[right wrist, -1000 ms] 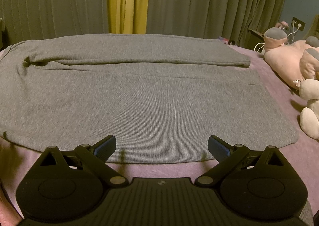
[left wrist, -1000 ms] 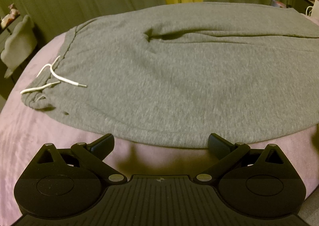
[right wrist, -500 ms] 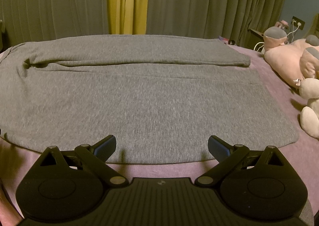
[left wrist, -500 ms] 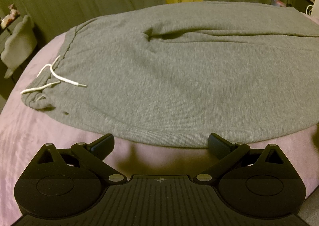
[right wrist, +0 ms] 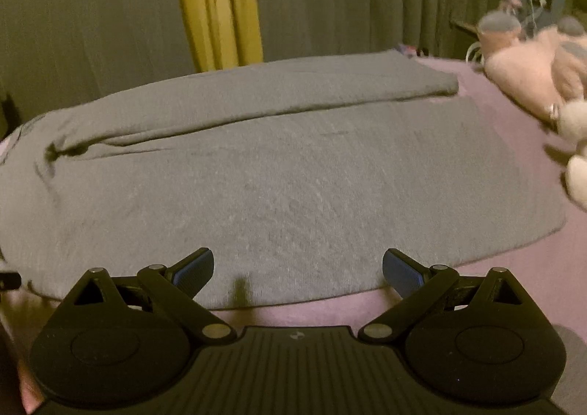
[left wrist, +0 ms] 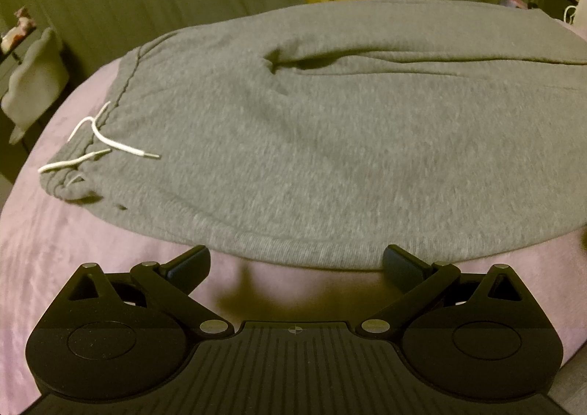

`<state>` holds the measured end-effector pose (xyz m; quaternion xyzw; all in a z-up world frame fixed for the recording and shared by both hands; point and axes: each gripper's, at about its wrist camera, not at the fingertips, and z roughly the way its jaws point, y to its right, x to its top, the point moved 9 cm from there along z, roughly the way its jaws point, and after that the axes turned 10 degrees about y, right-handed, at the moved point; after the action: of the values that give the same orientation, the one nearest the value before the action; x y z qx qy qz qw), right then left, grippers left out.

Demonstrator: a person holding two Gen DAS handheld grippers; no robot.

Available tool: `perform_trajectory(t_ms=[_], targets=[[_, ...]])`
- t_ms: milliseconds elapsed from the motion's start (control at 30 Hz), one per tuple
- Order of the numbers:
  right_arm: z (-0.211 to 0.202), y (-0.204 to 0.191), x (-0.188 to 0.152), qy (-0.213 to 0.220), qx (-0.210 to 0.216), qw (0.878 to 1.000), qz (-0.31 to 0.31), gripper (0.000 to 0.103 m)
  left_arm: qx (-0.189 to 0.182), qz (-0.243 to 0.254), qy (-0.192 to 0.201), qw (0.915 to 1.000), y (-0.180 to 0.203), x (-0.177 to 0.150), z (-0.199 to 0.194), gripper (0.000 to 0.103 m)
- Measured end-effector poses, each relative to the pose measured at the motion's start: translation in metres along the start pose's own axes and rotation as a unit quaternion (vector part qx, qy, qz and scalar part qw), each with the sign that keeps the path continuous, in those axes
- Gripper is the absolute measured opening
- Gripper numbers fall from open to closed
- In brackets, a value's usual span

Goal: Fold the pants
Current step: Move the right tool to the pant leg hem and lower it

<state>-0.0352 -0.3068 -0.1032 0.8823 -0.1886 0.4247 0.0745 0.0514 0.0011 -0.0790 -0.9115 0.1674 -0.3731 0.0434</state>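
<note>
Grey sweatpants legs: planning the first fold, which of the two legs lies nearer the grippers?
The wide flat leg, whose side edge runs just ahead of the open right gripper. The other leg lies beyond it, toward the curtains.

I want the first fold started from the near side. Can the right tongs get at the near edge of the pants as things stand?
Probably yes. The right tongs are open, and the near edge of the pants lies just ahead between the fingers, with nothing lying on it or across the way.
</note>
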Motion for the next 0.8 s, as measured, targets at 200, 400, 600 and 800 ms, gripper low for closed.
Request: perform_trajectory(t_ms=[200, 400, 600, 800], targets=[[0.010, 0.020, 0.001, -0.022, 0.014, 0.996, 0.080, 0.099, -0.004, -0.008, 0.004, 0.9999, -0.001, 0.001, 0.000, 0.103], [0.016, 0.030, -0.003, -0.056, 0.027, 0.992, 0.108, 0.099, -0.007, -0.028, 0.004, 0.9996, -0.008, 0.006, 0.002, 0.103], [0.002, 0.029, 0.031, 0.034, 0.014, 0.999, 0.026, 0.099, 0.009, -0.064, 0.007, 0.9979, -0.027, 0.016, 0.010, 0.103], [0.021, 0.038, 0.049, 0.043, 0.010, 0.999, 0.030, 0.099, 0.033, -0.082, -0.003, 0.9961, -0.039, 0.022, 0.025, 0.103]])
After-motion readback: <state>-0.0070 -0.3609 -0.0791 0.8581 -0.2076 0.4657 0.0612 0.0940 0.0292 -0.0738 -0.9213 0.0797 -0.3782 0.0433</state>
